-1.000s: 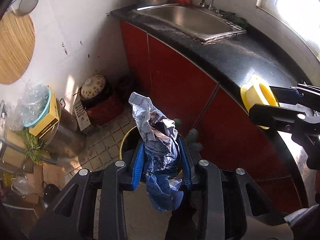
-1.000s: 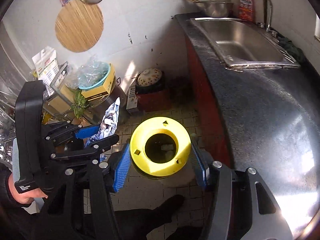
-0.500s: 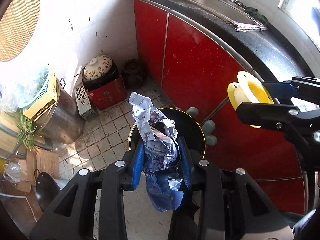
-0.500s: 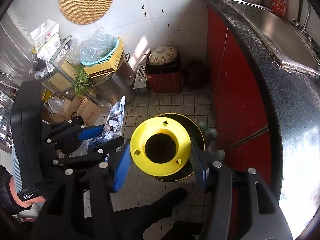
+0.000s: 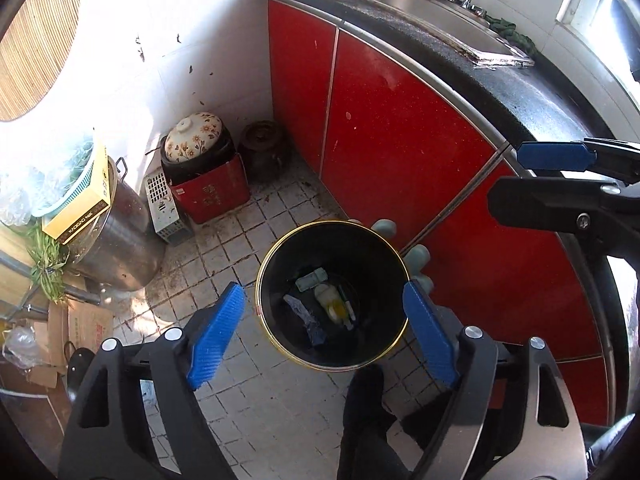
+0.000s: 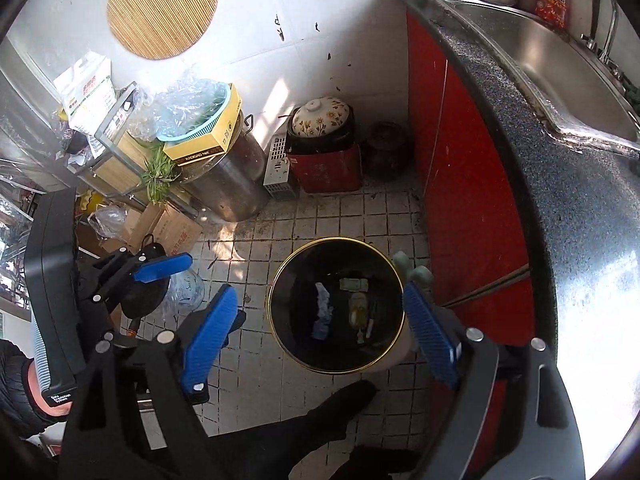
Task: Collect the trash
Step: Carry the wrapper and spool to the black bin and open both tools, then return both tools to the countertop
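A black bin with a gold rim (image 5: 259, 292) (image 6: 273, 308) stands on the tiled floor by the red cabinet. At its bottom lie a crumpled blue and white paper (image 5: 304, 317) (image 6: 323, 312), a yellow spool (image 5: 333, 301) (image 6: 358, 307) and a pale green wrapper (image 5: 312, 280). My left gripper (image 5: 323, 288) hangs above the bin, its jaws opening and nothing between them. My right gripper (image 6: 319, 288) is also over the bin, jaws opening and empty. The left gripper (image 6: 160, 268) shows at the left edge of the right wrist view.
Red cabinet doors (image 5: 400, 140) and a dark countertop (image 6: 560, 200) with a steel sink (image 6: 560, 60) run along the right. A steel pot (image 5: 116, 240), a red box with a flowered lid (image 5: 208, 192), a dark jar (image 5: 262, 148) and cardboard boxes (image 6: 168, 228) line the wall. A dark shoe (image 6: 328, 412) is below the bin.
Both grippers came down over the bin and opened. The crumpled paper left the left gripper and the yellow spool left the right; both now lie in the bin.
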`<action>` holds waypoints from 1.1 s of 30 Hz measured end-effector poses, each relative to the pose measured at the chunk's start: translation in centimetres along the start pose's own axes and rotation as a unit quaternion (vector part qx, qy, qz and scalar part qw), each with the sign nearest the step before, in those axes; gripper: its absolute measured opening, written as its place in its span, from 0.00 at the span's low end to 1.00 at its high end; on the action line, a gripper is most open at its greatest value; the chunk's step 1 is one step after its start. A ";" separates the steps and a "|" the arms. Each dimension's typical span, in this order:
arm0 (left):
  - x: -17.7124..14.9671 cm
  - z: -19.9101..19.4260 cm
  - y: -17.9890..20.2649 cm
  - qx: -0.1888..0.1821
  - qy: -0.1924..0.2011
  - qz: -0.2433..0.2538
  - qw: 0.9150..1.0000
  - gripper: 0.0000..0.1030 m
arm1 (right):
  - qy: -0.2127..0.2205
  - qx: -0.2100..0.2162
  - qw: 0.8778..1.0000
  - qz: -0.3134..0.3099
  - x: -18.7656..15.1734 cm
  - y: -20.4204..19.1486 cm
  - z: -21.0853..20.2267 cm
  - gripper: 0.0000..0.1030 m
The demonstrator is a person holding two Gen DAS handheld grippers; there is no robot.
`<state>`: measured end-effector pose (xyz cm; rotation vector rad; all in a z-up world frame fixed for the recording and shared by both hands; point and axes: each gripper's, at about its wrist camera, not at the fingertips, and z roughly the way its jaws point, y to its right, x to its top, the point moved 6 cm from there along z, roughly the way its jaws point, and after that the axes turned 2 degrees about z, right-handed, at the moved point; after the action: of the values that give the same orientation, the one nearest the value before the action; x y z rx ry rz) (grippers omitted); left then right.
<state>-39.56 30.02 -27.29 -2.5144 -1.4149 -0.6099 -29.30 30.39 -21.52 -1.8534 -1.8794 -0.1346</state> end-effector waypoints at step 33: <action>4.7 -11.5 50.4 -0.248 0.102 0.407 0.873 0.88 | 0.226 -0.341 0.802 0.436 -35.1 29.2 -39.3 0.89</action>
<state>2.46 3.06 -13.19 -2.9369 -0.0333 -1.0806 7.89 -15.44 -9.31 -2.6484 -0.5294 -0.9233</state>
